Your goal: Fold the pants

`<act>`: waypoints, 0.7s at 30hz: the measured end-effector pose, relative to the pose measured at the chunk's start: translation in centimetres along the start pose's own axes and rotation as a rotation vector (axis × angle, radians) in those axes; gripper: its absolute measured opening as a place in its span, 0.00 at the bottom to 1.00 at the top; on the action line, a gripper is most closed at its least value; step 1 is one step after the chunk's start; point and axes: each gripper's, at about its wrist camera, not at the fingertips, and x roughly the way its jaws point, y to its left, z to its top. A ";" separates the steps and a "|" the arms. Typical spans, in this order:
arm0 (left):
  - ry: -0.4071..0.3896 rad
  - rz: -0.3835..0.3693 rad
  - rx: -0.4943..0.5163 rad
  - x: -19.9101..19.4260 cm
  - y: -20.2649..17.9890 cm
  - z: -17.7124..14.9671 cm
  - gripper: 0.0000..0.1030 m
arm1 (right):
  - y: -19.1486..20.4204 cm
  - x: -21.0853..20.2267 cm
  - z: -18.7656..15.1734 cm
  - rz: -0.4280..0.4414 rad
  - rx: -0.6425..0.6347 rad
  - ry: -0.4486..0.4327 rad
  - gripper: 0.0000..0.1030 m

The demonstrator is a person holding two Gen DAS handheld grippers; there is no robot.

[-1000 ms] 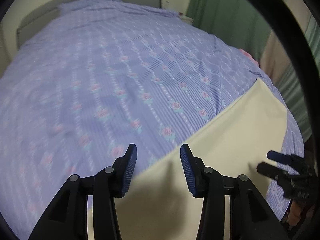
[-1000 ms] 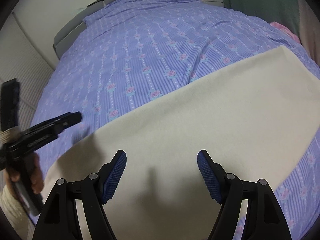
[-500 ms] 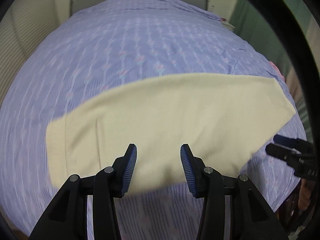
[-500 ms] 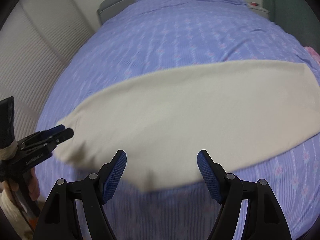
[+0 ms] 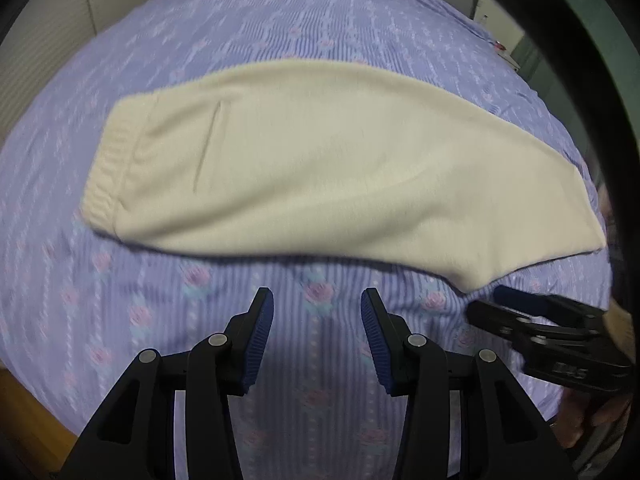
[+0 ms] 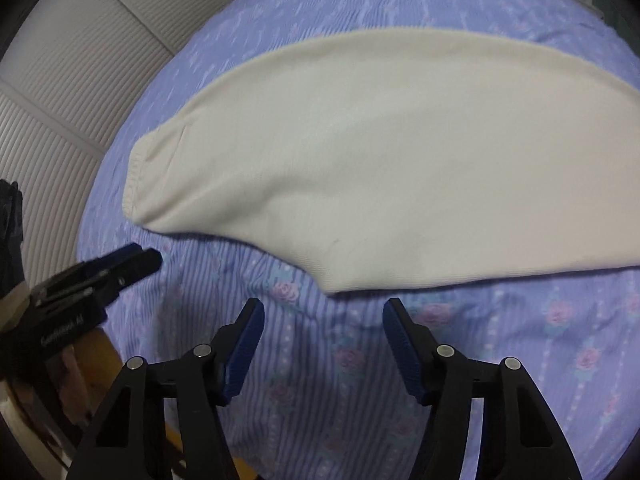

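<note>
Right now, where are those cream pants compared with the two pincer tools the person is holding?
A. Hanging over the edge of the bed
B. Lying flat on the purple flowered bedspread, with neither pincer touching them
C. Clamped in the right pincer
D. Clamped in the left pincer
B. The cream pants lie flat on the bedspread, and both the left gripper and right gripper are empty, short of the fabric.

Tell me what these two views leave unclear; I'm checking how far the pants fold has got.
- Pants: layers under the top one are covered, both views.
- Leg end: cut off by the right wrist view's right edge.
- Bedspread print: motion-blurred, left wrist view.
- Right tool: its opening is hidden side-on there.
</note>
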 end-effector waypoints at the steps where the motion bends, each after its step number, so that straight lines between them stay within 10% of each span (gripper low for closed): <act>1: 0.002 -0.003 -0.007 0.1 -0.1 -0.3 0.43 | 0.1 0.4 0.0 0.005 0.001 0.005 0.53; 21: -0.016 0.071 -0.102 0.5 3.3 0.9 0.48 | 0.4 1.7 2.0 0.003 -0.036 -0.035 0.47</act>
